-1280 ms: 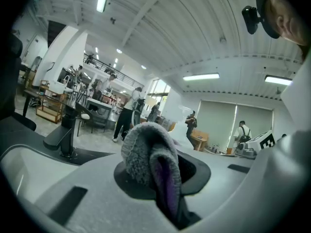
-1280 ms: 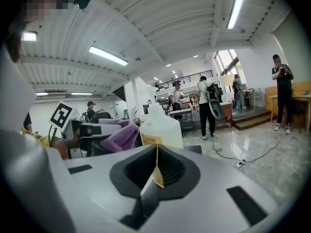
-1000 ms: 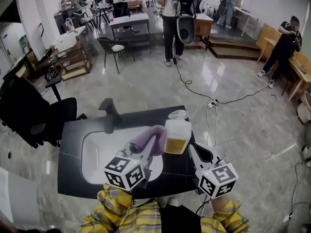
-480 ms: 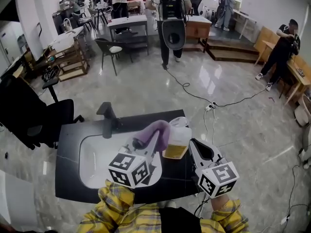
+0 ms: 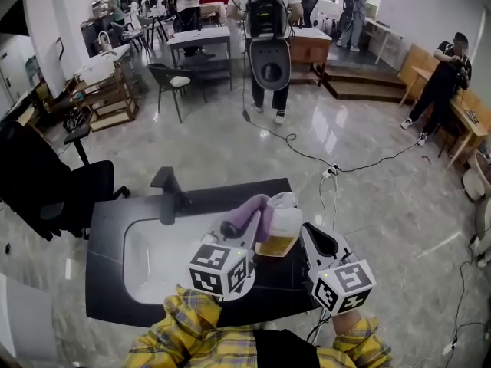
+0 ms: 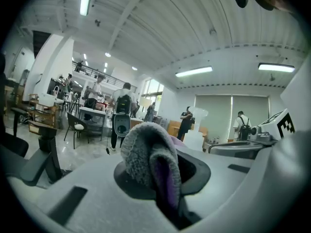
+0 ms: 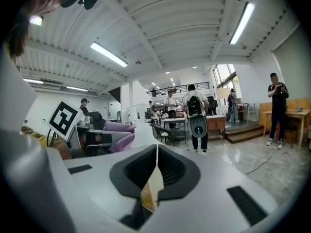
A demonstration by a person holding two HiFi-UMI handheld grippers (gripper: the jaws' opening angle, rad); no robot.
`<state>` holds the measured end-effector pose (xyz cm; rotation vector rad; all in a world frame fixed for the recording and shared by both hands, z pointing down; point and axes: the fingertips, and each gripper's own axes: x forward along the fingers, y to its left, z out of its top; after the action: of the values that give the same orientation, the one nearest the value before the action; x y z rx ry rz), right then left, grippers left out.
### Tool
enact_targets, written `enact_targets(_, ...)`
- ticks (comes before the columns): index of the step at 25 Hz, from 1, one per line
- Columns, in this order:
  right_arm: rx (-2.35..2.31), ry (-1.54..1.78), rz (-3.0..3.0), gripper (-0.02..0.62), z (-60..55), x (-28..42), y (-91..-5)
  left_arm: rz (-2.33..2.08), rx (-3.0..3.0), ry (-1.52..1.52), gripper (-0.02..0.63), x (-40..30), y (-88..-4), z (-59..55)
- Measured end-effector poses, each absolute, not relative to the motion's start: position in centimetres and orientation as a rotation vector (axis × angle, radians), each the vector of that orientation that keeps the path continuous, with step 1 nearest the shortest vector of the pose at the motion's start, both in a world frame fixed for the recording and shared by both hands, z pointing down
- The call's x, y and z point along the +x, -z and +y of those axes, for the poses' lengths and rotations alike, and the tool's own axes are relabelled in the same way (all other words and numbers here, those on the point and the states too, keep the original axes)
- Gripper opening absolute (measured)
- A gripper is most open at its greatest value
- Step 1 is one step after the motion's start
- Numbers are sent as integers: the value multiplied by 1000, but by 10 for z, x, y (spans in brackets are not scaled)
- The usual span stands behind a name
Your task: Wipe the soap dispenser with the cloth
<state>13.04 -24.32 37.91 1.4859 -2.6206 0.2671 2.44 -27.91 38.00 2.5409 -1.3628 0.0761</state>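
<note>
The soap dispenser is a clear square bottle of yellow liquid with a white pump, standing on the black counter to the right of the basin. My left gripper is shut on a purple cloth, which lies against the bottle's left side and upper edge. In the left gripper view the cloth bulges out between the jaws of the left gripper. My right gripper is shut and empty, its tip close by the bottle's right side; whether it touches I cannot tell. The right gripper view shows the right gripper with the pump just ahead.
A white basin with a black faucet fills the counter's left part. A black office chair stands to the left. A cable runs across the glossy floor beyond. Several people stand among tables far off.
My left gripper has carried the cloth to the right, from the bottle's left side onto its upper left edge. The right gripper has barely moved.
</note>
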Motion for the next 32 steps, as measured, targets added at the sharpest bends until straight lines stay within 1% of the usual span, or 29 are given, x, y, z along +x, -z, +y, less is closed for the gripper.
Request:
enact_targets(11, 1532, -282, -2600, 6, -244, 128, -385, -1370, 2442, -45, 49, 8, -412, -288)
enact_targets(32, 1583, -364, -2519, 6, -237, 143, -416, -1361, 2324, -96, 49, 4, -511, -286)
